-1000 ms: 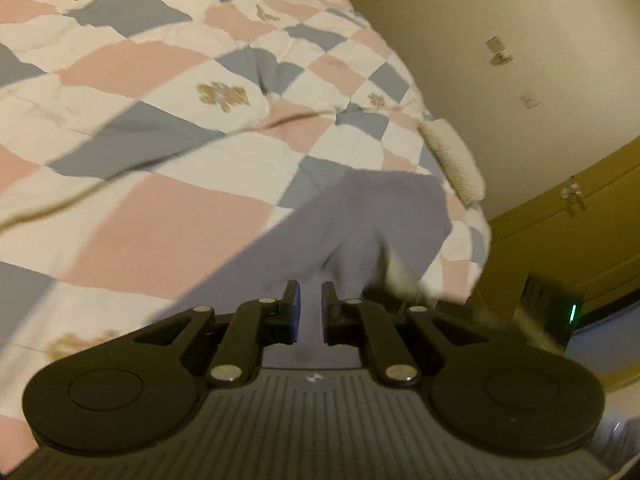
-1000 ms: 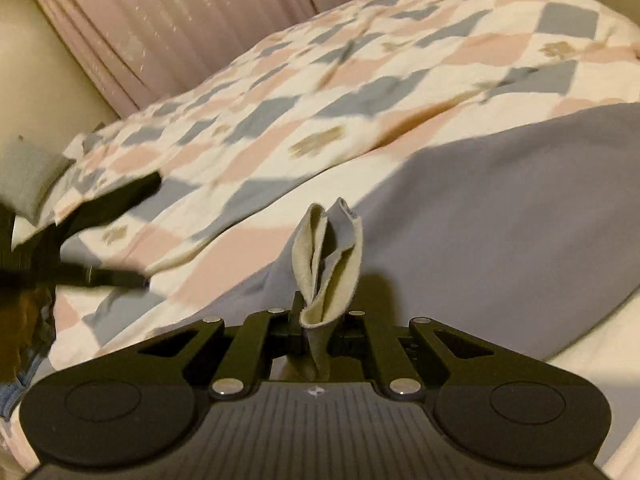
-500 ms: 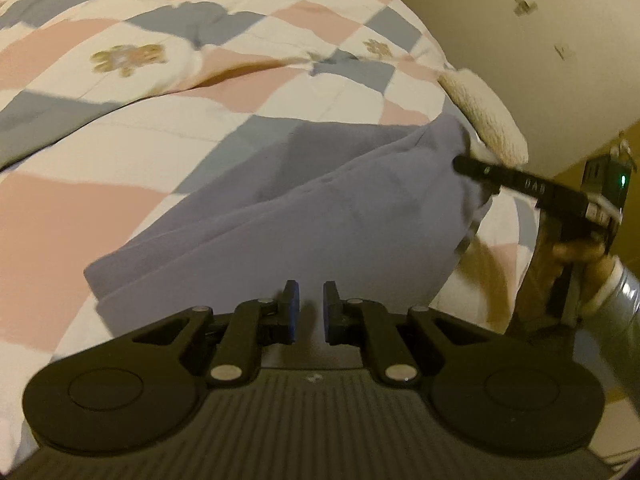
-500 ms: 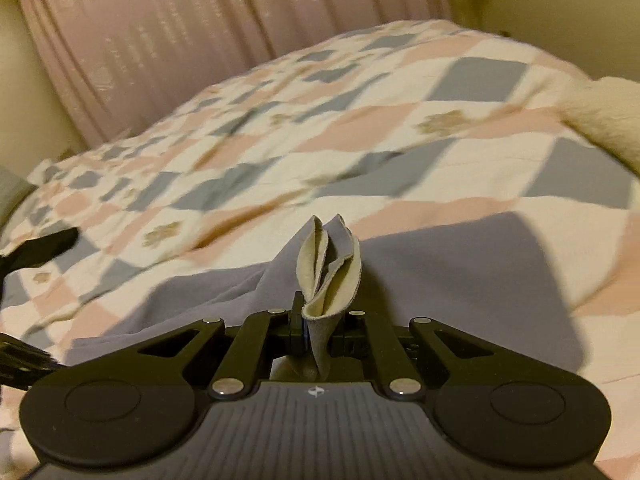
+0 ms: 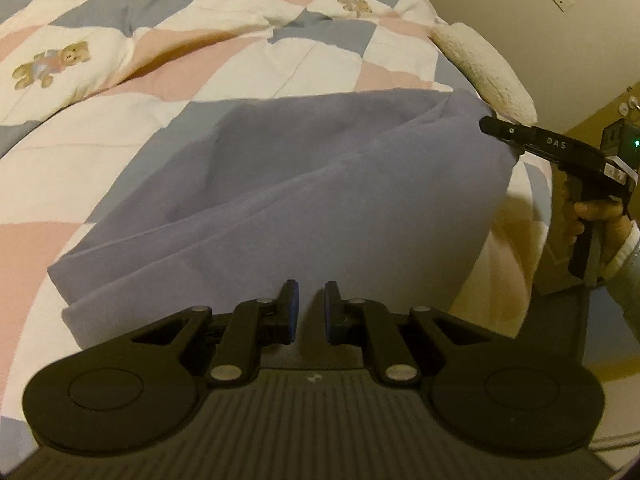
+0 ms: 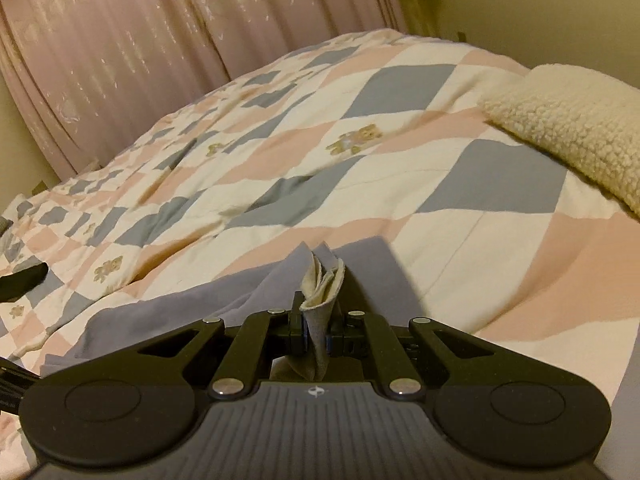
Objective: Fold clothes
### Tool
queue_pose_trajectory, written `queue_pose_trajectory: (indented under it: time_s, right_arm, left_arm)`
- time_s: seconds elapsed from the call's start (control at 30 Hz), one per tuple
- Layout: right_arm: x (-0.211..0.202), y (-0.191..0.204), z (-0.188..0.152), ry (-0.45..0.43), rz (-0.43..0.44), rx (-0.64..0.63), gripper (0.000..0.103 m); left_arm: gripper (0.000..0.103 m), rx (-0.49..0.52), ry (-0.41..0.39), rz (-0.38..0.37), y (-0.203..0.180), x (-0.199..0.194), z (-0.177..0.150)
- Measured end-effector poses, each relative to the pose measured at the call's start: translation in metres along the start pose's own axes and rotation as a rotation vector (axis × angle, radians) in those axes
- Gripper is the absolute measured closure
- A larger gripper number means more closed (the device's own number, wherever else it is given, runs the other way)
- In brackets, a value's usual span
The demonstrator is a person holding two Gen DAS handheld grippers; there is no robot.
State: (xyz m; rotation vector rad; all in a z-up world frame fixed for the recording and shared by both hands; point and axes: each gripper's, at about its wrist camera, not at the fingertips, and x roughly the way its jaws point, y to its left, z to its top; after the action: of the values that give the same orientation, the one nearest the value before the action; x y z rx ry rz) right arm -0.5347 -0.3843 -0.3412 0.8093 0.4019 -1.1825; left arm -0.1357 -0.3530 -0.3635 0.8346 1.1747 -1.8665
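Right gripper [image 6: 316, 330] is clamped on a bunched corner of the grey-blue garment [image 5: 304, 200] lying mid-frame on the quilt [image 5: 240, 60], left gripper [image 5: 311, 306] parted and empty over its near hem, so we risk dragging the fold askew if only one corner pulls.

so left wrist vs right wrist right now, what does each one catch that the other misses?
Left wrist only: the left hand-held gripper, jaws slightly apart over the cloth, the person's hand and the wooden cabinet.
Right wrist only: the pink curtain and the pinched cream-lined cloth edge.
Both: the blue-grey garment, checked quilt, fleece pillow, and the right hand-held gripper shut on the garment.
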Motion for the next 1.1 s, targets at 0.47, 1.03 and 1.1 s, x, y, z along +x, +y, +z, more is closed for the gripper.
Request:
queue_pose_trajectory:
  time_s: [0.47, 1.03, 1.1]
  right_arm:
    - [0.013, -0.039, -0.004, 0.026, -0.247, 0.001, 0.055]
    - [0.059, -0.034, 0.022, 0.032, -0.165, -0.109, 0.096]
    - [0.034, -0.048, 0.030, -0.016, -0.168, -0.044, 0.095]
  left_arm:
    - [0.088, -0.094, -0.094, 0.189, -0.034, 0.004, -0.008]
    - [0.094, -0.115, -0.228, 0.432, -0.006, -0.012, -0.026]
    - [0.093, -0.120, -0.255, 0.442, -0.007, -0.020, -0.024]
